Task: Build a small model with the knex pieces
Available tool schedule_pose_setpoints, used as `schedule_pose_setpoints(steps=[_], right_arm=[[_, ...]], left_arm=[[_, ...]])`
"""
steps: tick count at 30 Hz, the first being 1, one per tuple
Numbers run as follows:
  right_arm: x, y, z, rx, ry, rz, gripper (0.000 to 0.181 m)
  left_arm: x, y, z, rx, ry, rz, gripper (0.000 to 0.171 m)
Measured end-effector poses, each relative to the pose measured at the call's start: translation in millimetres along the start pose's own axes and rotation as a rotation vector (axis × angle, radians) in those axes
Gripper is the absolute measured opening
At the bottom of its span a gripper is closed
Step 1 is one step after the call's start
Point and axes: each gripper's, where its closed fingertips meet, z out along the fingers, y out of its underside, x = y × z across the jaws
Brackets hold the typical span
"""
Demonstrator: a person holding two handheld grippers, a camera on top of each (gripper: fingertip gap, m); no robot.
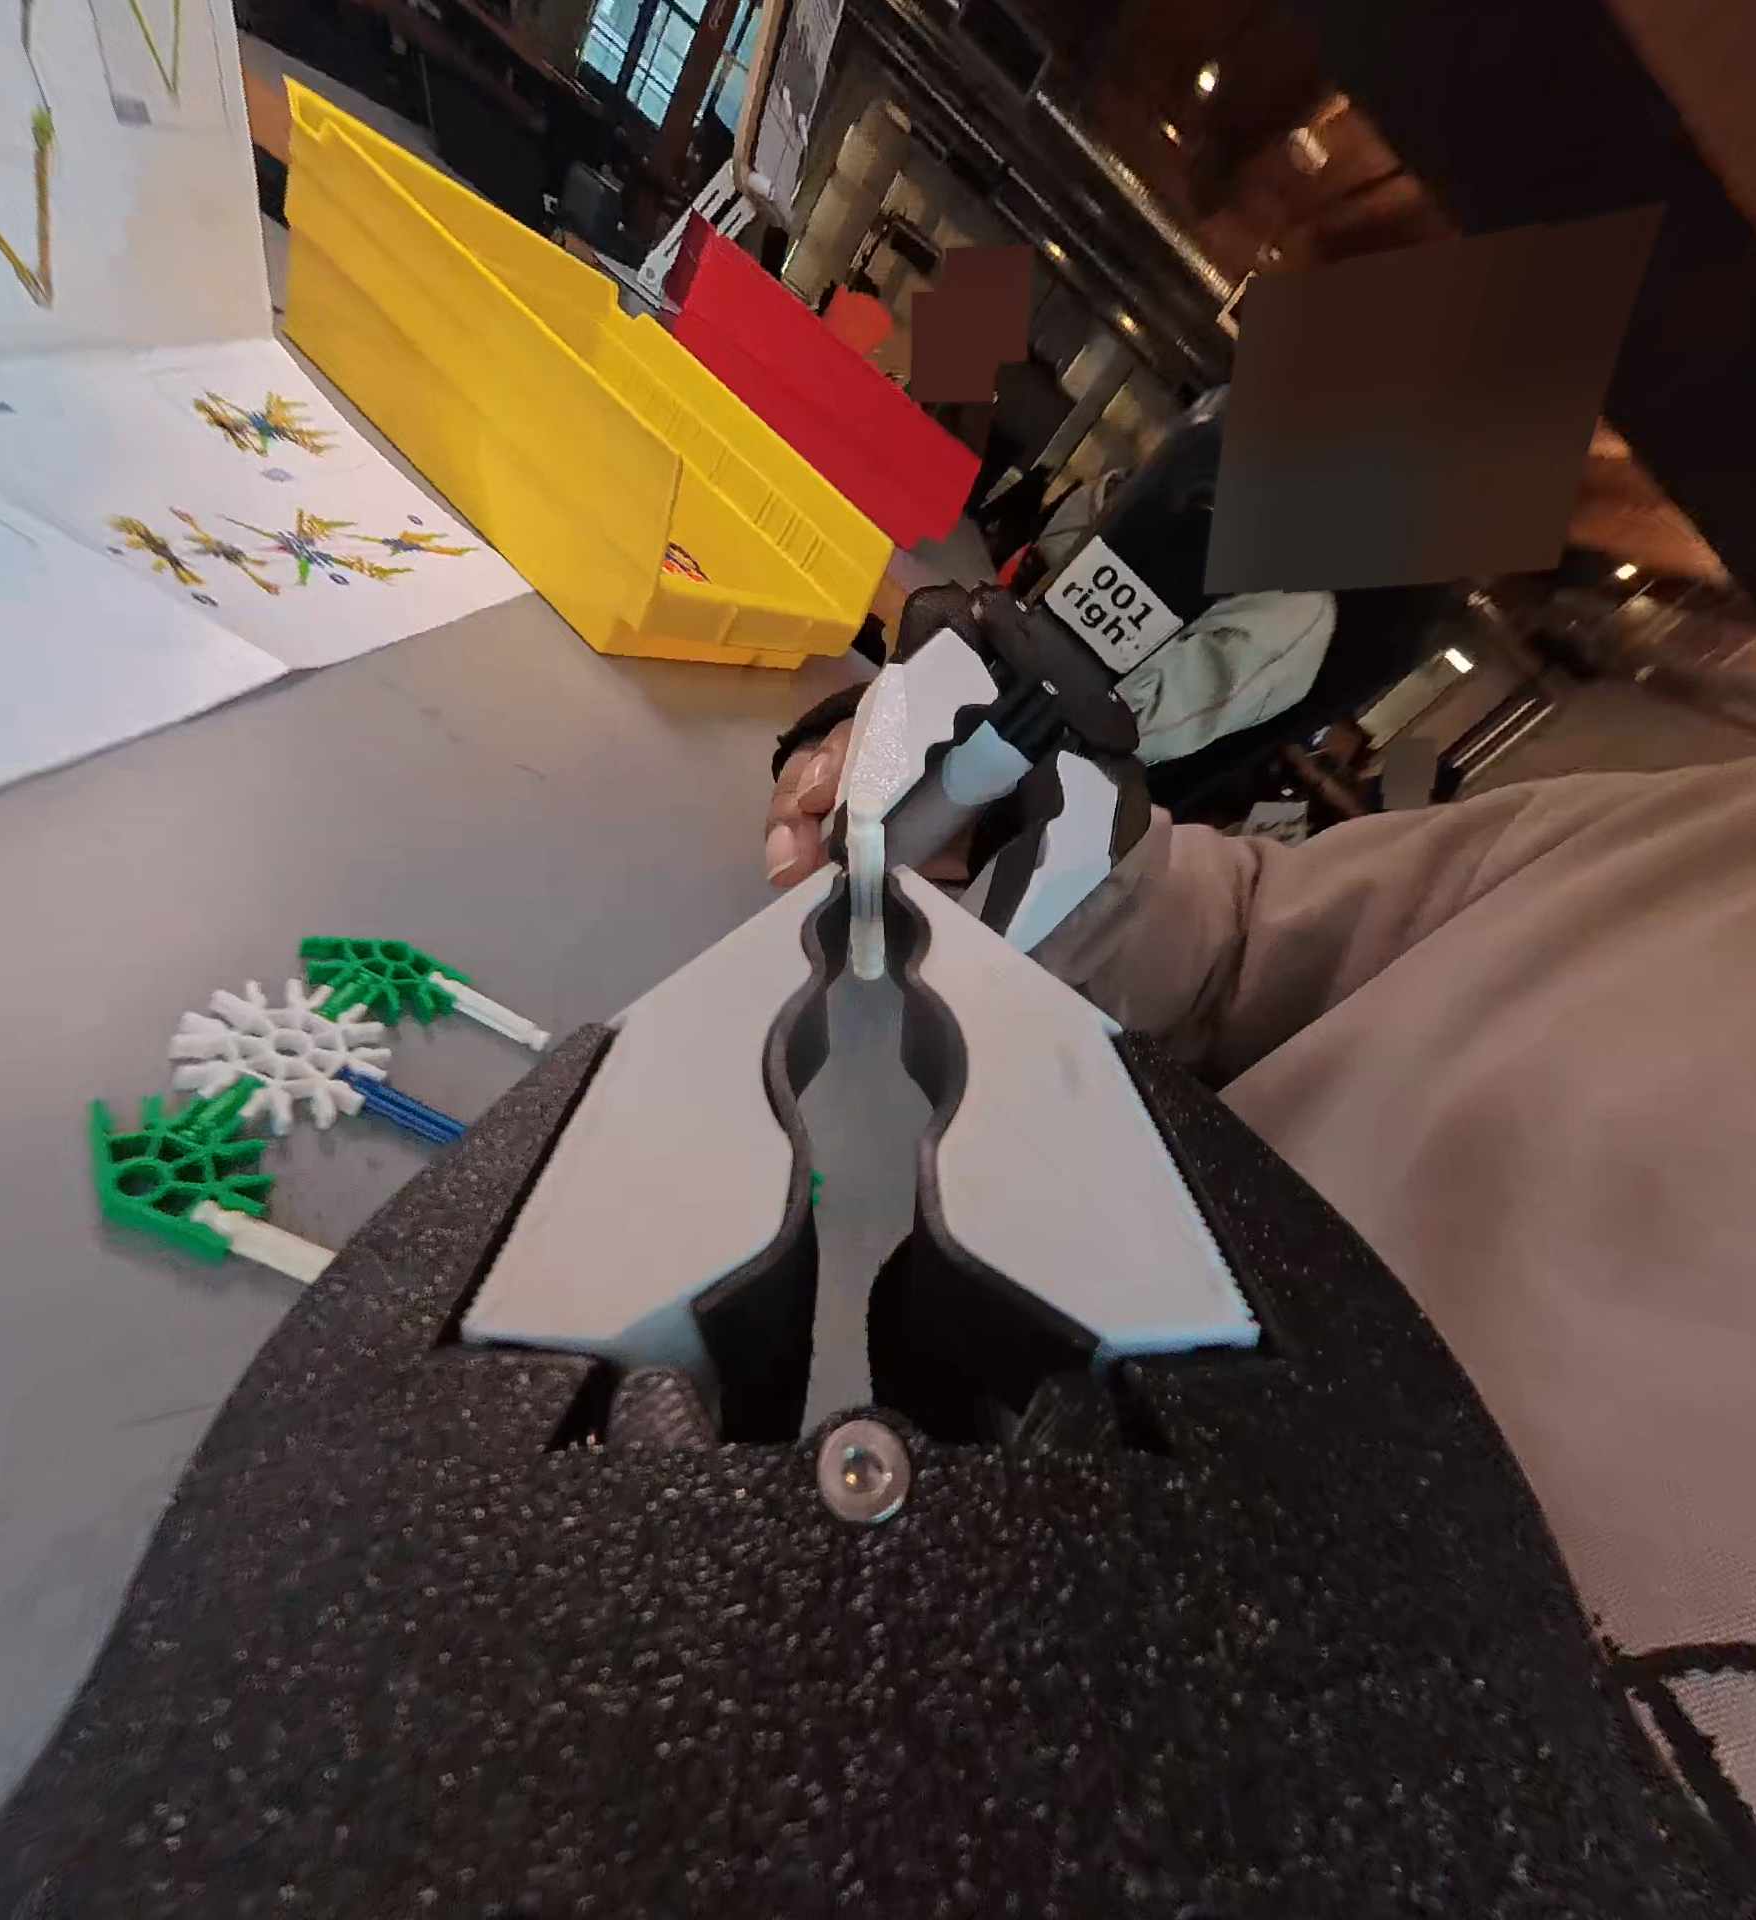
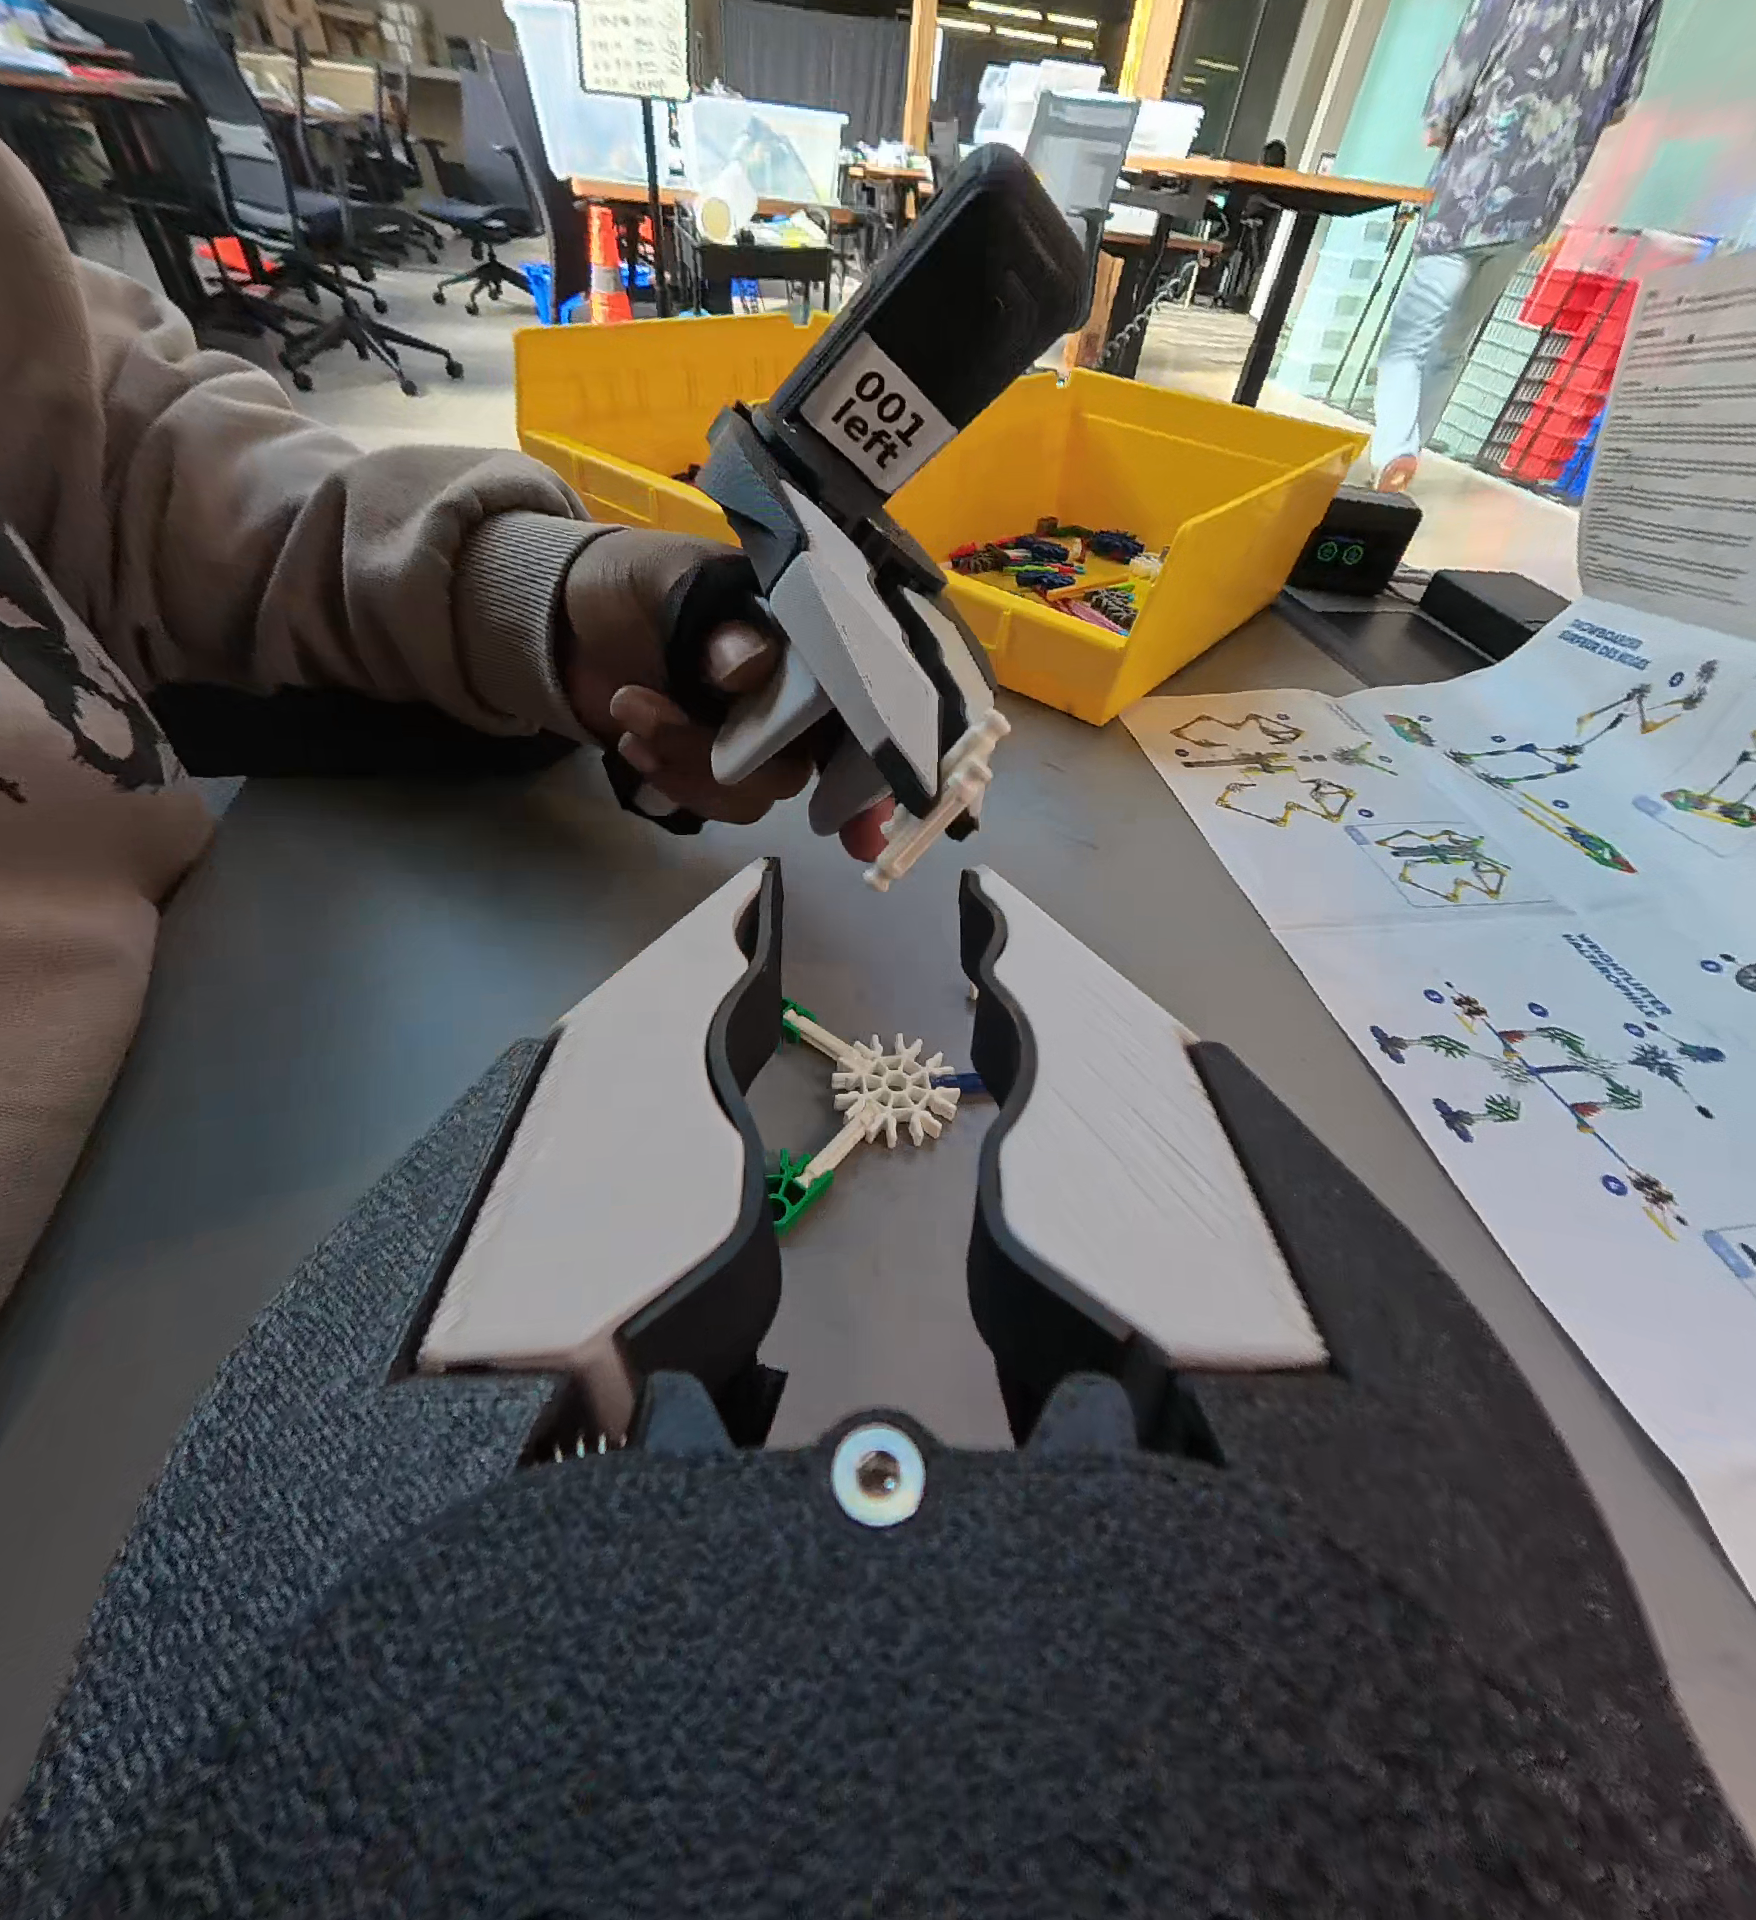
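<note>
My left gripper (image 1: 866,891) is shut on a short white rod (image 1: 866,940), pinched at the fingertips and held above the grey table (image 1: 500,831). In the right wrist view the left gripper (image 2: 952,800) holds the same rod (image 2: 931,805) slanted, just above my right gripper (image 2: 869,881), which is open and empty. Below the right gripper's open jaws lies a small assembly: a white snowflake connector (image 2: 895,1086) joined by white rods to green connectors (image 2: 791,1195). The left wrist view shows the snowflake (image 1: 276,1049), green connectors (image 1: 178,1174) and a blue rod (image 1: 406,1107) to my left. The right gripper (image 1: 957,831) is right behind the rod.
A yellow bin (image 2: 1217,468) with several coloured pieces stands at the back, beside another yellow bin (image 1: 541,416) and a red bin (image 1: 822,395). A printed instruction sheet (image 2: 1476,935) covers the table's right side. A black device (image 2: 1357,540) sits behind it. A person (image 2: 1476,208) walks in the background. My left and right fingertips are right by each other. Both grippers' tips are roughly 10 cm from the white snowflake connector (image 2: 895,1086). Left tips and right tips are each some 12 cm from the snowflake (image 1: 276,1049).
</note>
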Motion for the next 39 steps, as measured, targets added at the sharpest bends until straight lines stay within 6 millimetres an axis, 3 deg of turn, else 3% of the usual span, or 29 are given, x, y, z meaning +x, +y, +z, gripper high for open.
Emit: schedule_pose_setpoints(steps=[5,15,23,27,32,34,39], right_arm=[[2.3,7.2,9.0,-0.071,0.064,0.001,0.012],[6.9,15.5,14.7,-0.077,0.047,0.168,0.019],[7.8,16.8,16.2,-0.088,0.037,0.288,0.004],[31.1,38.3,3.6,-0.192,0.146,0.380,0.004],[46.2,95.2,-30.8,-0.578,0.232,0.302,0.004],[45.2,103.0,-38.4,-0.649,0.236,0.273,0.004],[37.9,111.9,-44.4,-0.724,0.210,0.276,0.004]], left_arm=[[-5.0,9.3,2.5,0.028,0.044,-0.097,0.004],[-4.2,7.0,0.4,0.063,0.032,-0.068,0.004],[-4.8,8.1,-0.1,0.030,-0.011,0.025,0.004],[-32.9,9.3,-18.1,-0.074,-0.202,0.122,0.004],[-87.8,50.1,-64.8,-0.432,-0.517,0.119,0.004],[-97.5,63.1,-75.3,-0.493,-0.552,0.061,0.004],[-105.3,63.4,-81.0,-0.493,-0.594,0.036,0.004]])
